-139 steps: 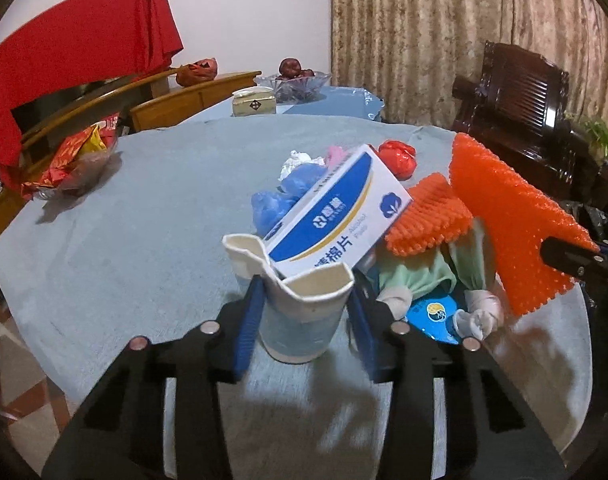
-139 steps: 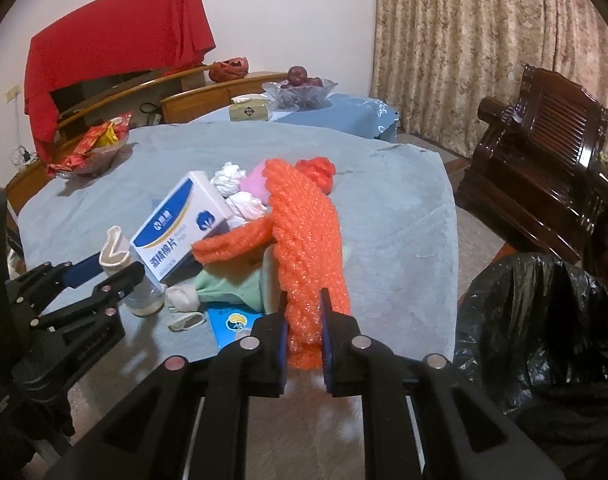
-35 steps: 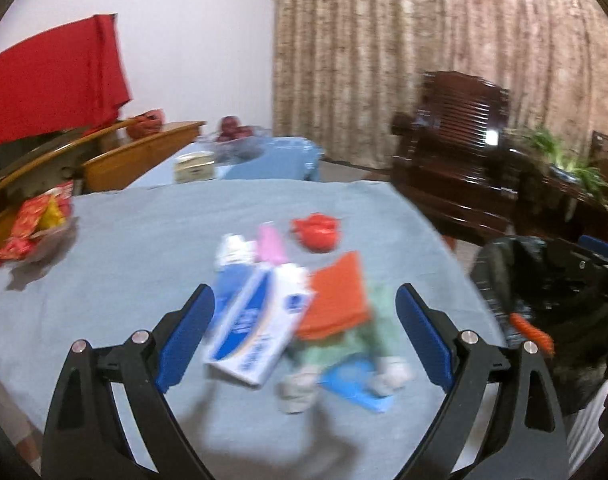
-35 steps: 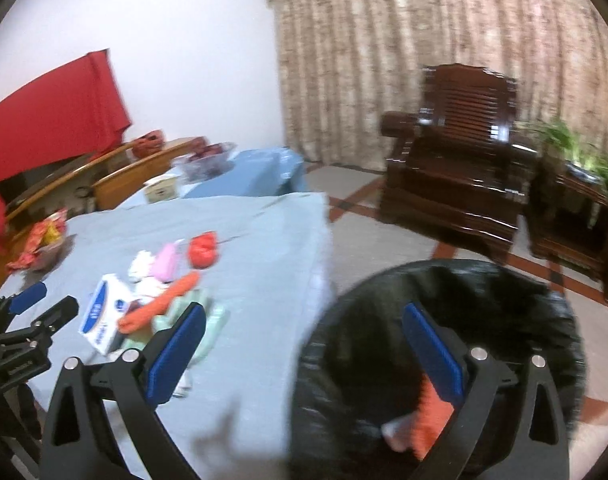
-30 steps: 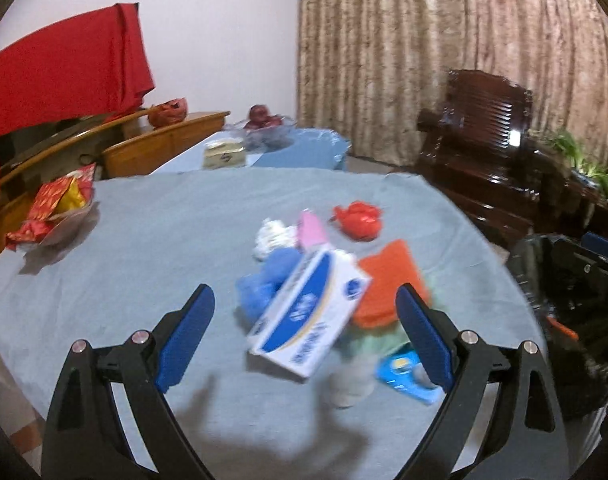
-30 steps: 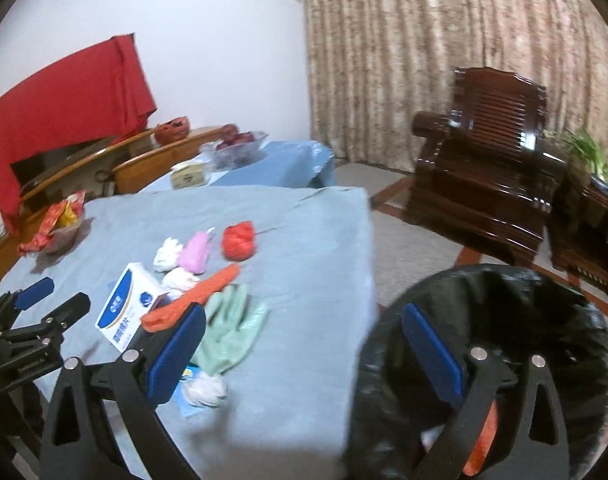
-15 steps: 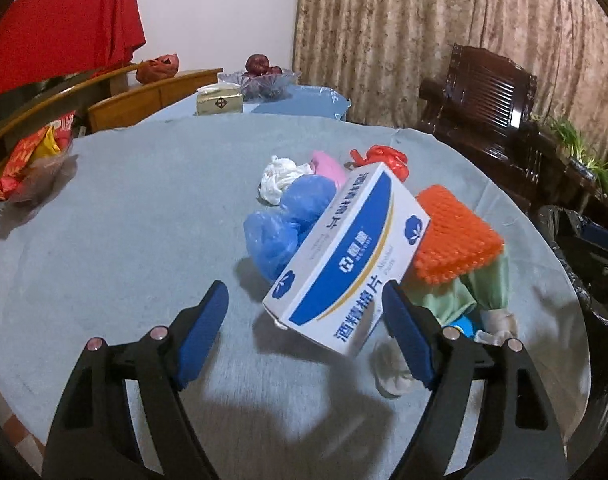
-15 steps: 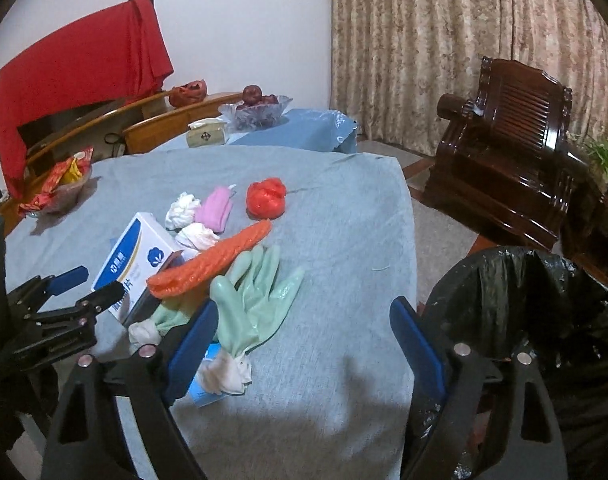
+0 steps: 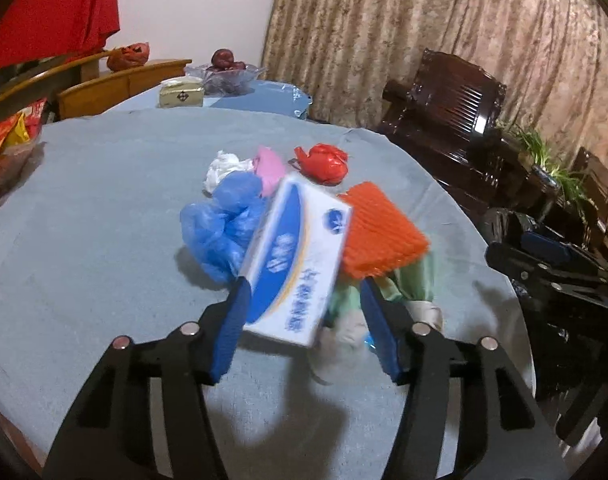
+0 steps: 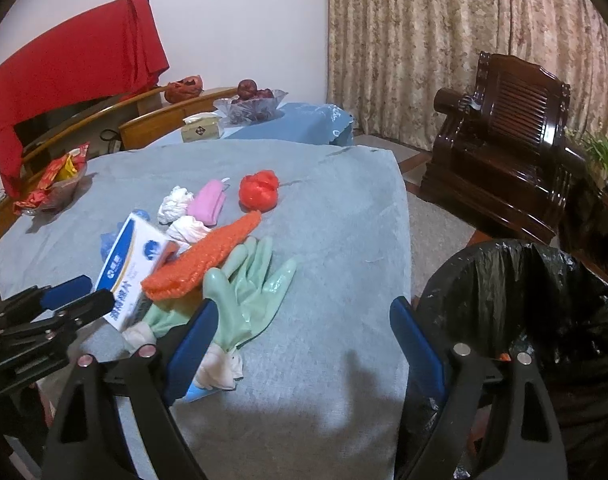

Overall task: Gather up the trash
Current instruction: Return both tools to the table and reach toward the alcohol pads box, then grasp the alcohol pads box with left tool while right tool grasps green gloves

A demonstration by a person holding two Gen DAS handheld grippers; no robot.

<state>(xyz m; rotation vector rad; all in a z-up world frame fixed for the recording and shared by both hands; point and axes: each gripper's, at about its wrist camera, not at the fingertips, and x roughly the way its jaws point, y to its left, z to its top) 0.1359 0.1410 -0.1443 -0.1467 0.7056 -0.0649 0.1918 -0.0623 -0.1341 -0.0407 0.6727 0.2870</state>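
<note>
The left claw points down at the heap of trash on the bench, which is covered in a grey-blue cloth. Its jaws are closing with the blue-and-white box between them; the box is blurred and tilted, its near end between the blue pads. The left pad lies right at the box's edge, while a gap shows between the box and the right pad, so the grip is not yet made.

The right claw hangs wide open over the near right part of the bench, holding nothing. Its left pad lies over the cuff end of the pale green gloves, though contact cannot be told.

Left of the box sits a crumpled blue plastic wad. An orange foam net lies across the gloves and against the box's right side. Farther off are a white tissue ball, a pink piece and a red plastic ball. A small blue packet peeks from under the glove cuffs.

The black trash bag stands open just off the right edge of the bench. At the far left of the bench sits a bowl with red wrappers.
</note>
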